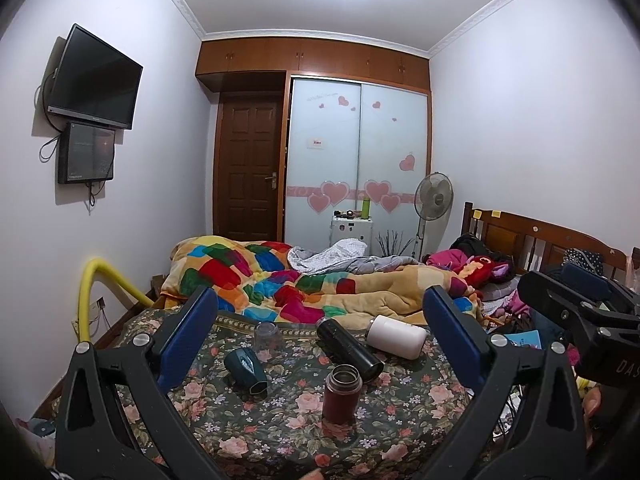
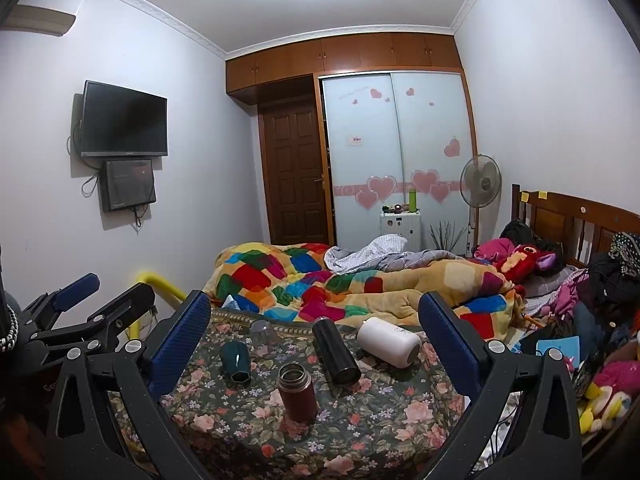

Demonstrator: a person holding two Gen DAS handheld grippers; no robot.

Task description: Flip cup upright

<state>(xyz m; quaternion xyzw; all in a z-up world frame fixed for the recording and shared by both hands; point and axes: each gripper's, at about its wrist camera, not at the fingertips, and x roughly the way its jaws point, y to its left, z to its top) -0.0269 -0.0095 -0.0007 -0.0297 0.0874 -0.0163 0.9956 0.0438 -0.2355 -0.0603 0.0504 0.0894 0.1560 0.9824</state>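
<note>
A floral-covered surface [image 1: 400, 412] is shown bearing five vessels. A maroon flask [image 1: 342, 394] stands upright; a black flask [image 1: 349, 350], white cup [image 1: 397, 337] and teal cup [image 1: 246, 370] lie sideways. A clear cup [image 1: 268, 337] is inverted.

Colours on your floral bedspread [image 1: 248, 432]:
maroon steel flask [image 1: 341, 394], black tumbler [image 1: 349, 349], white cylinder cup [image 1: 396, 336], teal mug [image 1: 245, 370].

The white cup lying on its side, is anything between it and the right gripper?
Nothing visible. The white cup lies apart from the black flask to its left, and only bare floral cloth separates it from the open right gripper.
</note>
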